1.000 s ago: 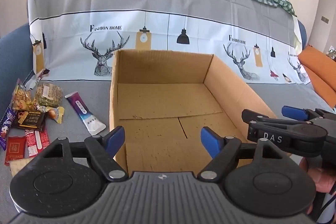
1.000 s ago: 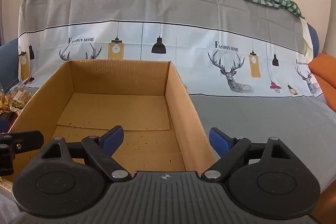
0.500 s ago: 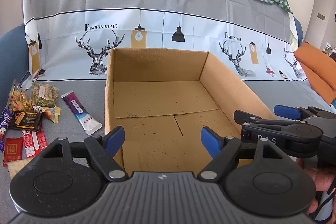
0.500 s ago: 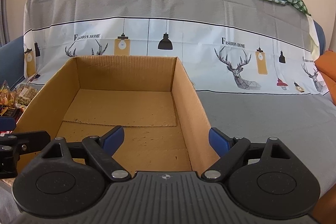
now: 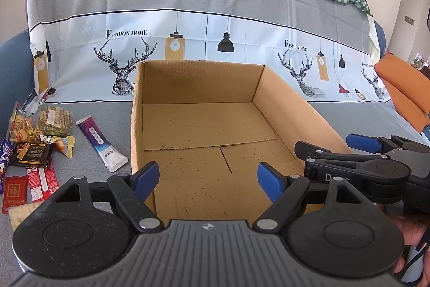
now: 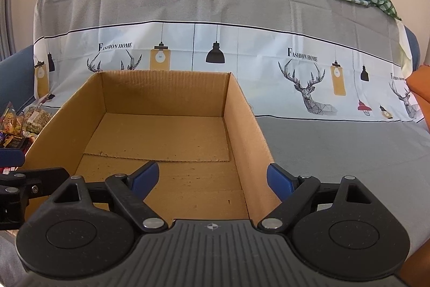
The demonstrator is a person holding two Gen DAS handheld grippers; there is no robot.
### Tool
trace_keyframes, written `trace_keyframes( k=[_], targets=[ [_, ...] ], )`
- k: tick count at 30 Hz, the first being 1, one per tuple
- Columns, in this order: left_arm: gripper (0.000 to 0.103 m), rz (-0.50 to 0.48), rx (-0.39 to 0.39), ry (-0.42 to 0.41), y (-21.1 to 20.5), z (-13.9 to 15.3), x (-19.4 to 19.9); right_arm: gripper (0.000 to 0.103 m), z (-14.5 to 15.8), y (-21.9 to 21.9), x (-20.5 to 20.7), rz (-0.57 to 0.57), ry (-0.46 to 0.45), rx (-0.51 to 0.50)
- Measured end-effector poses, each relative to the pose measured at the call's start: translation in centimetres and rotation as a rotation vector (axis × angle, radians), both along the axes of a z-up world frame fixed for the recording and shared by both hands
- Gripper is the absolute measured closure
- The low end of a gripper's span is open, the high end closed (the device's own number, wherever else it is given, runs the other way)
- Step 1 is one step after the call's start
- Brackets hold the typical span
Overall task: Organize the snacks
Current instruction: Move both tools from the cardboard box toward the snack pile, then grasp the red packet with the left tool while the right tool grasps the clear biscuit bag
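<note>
Snacks [image 5: 35, 149] at mid-left look light, crinkly and slippery, best pinched by a flat edge; both claws gape empty.

Little has been altered; in the left wrist view the cardboard box [image 5: 204, 125] is now seen slightly higher and further left than a second before; the snacks [image 5: 40, 141] sit nearer the centre; in the right wrist view the box has been shifted slightly right.
</note>
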State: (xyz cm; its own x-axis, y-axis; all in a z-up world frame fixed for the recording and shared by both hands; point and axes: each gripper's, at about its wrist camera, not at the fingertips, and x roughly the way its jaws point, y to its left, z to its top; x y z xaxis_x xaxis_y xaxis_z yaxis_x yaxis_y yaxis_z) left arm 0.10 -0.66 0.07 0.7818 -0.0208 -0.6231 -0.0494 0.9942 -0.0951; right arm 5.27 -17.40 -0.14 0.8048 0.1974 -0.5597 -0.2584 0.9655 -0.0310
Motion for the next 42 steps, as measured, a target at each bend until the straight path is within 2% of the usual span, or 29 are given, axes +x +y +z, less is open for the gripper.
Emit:
trace_keyframes(
  k=[1, 8, 13, 15, 19, 23, 25, 27, 28, 29, 30, 32, 37, 42],
  targets=[
    [0.019, 0.000, 0.021, -0.001, 0.0, -0.1, 0.0, 0.015, 0.0, 0.0, 0.0, 0.000, 0.001, -0.001],
    [0.019, -0.004, 0.030, -0.016, -0.1, -0.2, 0.0, 0.015, 0.0, 0.0, 0.0, -0.001, -0.003, -0.002],
    [0.019, -0.006, 0.032, -0.012, -0.2, -0.3, -0.1, 0.015, -0.1, 0.0, 0.0, -0.001, -0.003, -0.004],
    [0.019, -0.003, 0.001, -0.013, -0.3, -0.2, -0.1, 0.015, 0.0, 0.1, 0.0, -0.002, -0.003, -0.003],
    [0.019, -0.005, 0.016, -0.013, -0.3, -0.1, -0.2, 0.015, 0.1, 0.2, 0.0, 0.001, -0.018, 0.000],
    [0.019, -0.001, 0.025, -0.030, 0.0, 0.2, -0.7, 0.022, 0.3, 0.6, -0.4, 0.023, -0.044, 0.010],
    [0.026, 0.006, 0.042, -0.046, 0.6, 0.6, -1.1, 0.027, 0.5, 1.0, -0.7, 0.044, -0.054, 0.003],
    [0.053, 0.010, 0.057, -0.060, 1.2, 1.1, -1.6, 0.036, 0.9, 1.5, -1.0, 0.071, -0.075, 0.008],
    [0.061, 0.009, 0.073, -0.067, 1.7, 1.4, -1.8, 0.044, 1.0, 1.8, -1.2, 0.086, -0.086, 0.012],
    [0.079, 0.009, 0.073, -0.067, 2.2, 1.6, -2.0, 0.052, 1.2, 2.2, -1.4, 0.099, -0.095, 0.015],
    [0.087, 0.010, 0.068, -0.062, 2.8, 2.0, -2.2, 0.056, 1.4, 2.6, -1.6, 0.112, -0.104, 0.023],
    [0.091, 0.014, 0.079, -0.061, 3.9, 2.9, -2.5, 0.068, 1.9, 3.4, -1.9, 0.144, -0.112, 0.042],
    [0.091, 0.035, 0.116, -0.082, 7.3, 5.5, -3.7, 0.069, 3.0, 6.4, -3.4, 0.248, -0.162, 0.096],
    [0.091, 0.022, 0.163, -0.107, 11.5, 5.5, -5.8, 0.069, 3.5, 10.6, -5.7, 0.389, -0.193, 0.142]
  ],
)
